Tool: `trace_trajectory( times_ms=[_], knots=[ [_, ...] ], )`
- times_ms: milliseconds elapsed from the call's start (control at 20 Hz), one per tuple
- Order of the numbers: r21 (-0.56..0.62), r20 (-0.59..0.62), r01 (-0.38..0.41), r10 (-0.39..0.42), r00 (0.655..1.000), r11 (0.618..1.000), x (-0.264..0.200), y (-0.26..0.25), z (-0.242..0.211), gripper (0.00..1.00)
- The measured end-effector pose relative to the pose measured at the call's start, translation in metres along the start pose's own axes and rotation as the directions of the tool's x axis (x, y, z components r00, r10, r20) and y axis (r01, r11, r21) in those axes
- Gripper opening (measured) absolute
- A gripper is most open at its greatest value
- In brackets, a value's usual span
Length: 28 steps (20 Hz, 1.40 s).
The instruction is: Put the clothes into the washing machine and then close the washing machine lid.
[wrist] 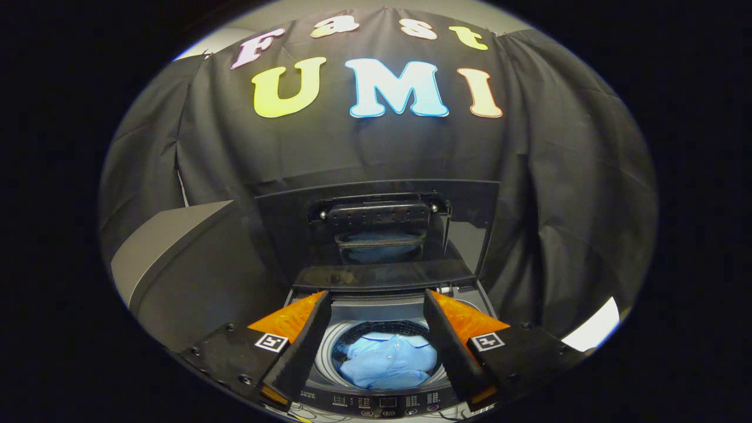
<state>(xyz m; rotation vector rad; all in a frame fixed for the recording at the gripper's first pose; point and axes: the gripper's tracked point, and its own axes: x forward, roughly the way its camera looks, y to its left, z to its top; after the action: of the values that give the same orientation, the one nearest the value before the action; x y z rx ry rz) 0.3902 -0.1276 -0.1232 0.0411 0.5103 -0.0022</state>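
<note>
A top-loading washing machine stands below and ahead of me, its dark folding lid raised upright behind the tub opening. A light blue shirt lies bunched inside the drum. My gripper hovers above the opening, open, with nothing between its fingers; the shirt shows in the gap well below them. The lid's glossy underside reflects the blue cloth.
A grey box-like appliance stands to the left of the washer. Black cloth hangs behind and to both sides. The washer's control panel runs along its near edge. A patch of pale floor shows at the right.
</note>
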Motion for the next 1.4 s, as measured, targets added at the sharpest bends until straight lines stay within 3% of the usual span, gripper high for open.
trace_trajectory(
  times_ms=[550,1100,1400],
  knots=[
    [-0.027,0.036,-0.007,0.008,0.999,1.000,-0.010,0.013,0.013,0.97],
    [-0.039,0.297,0.014,-0.002,0.955,0.999,-0.029,0.024,0.104,0.97],
    [-0.094,0.326,-0.017,0.047,0.944,0.995,-0.008,0.044,0.134,0.97]
  ],
)
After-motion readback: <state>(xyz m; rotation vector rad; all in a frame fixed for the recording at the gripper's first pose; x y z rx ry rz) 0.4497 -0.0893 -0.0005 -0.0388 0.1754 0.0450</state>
